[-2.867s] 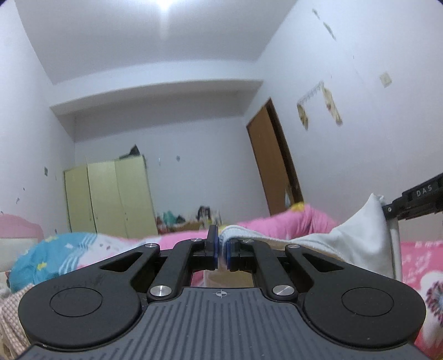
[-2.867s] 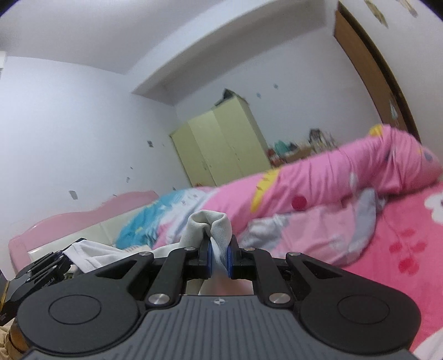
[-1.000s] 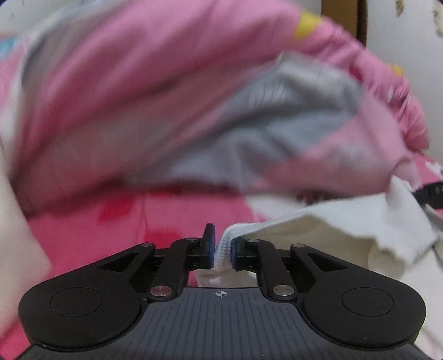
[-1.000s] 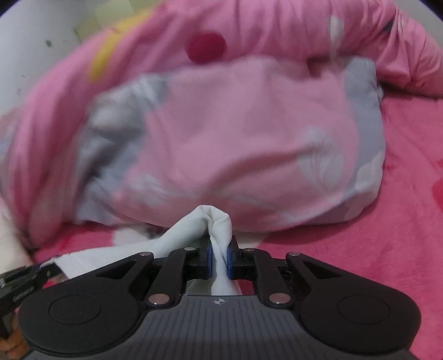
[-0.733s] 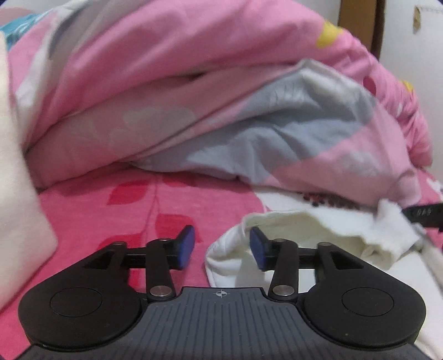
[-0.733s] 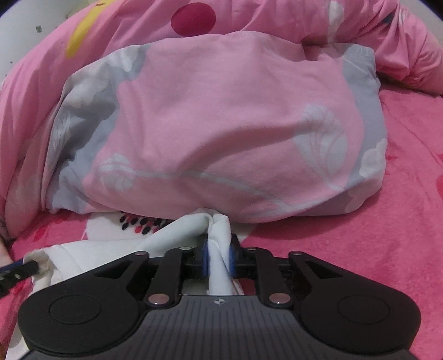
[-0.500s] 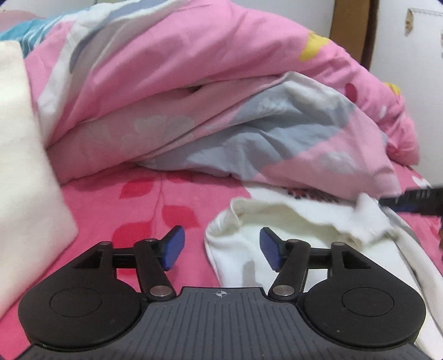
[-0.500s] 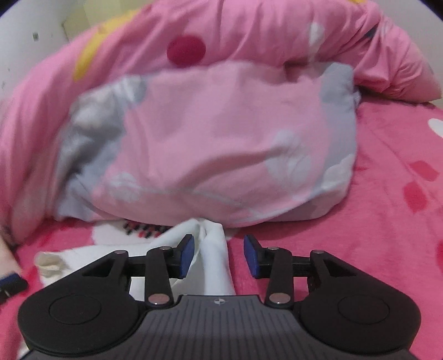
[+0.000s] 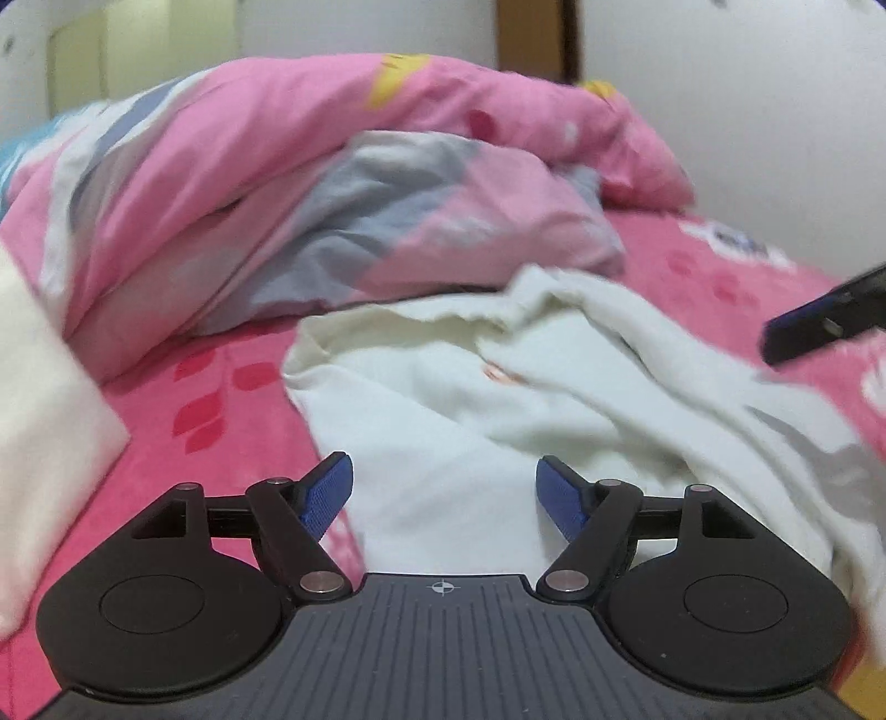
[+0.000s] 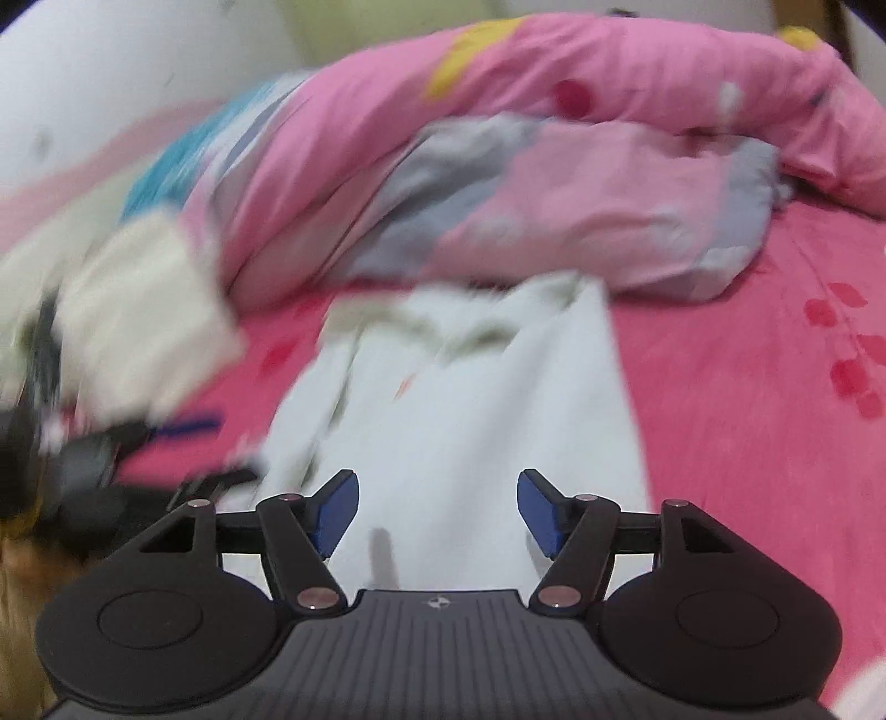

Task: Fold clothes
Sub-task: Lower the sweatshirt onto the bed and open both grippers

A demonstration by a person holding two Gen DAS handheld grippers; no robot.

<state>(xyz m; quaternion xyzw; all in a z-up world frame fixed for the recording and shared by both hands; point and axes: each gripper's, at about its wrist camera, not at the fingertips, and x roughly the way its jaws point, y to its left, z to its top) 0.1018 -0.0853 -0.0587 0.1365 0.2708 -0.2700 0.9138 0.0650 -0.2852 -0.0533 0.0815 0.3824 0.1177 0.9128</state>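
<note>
White garment (image 9: 443,421) lies rumpled on the pink bed (image 10: 747,421), long axis running away toward the quilt (image 9: 310,183); both grippers' jaws gape wide, empty.

Bedroom, plain white walls (image 9: 720,111). A bed with a hot pink sheet (image 10: 747,387) printed with red leaves, and a big pink duvet (image 9: 332,166) with grey, yellow and blue patches bunched up at the back. A brown door (image 9: 537,33) sits behind it, a pale yellow-green wardrobe (image 9: 77,72) off to the left. A cream pillow (image 9: 39,387) at the left edge, kinda blurry
</note>
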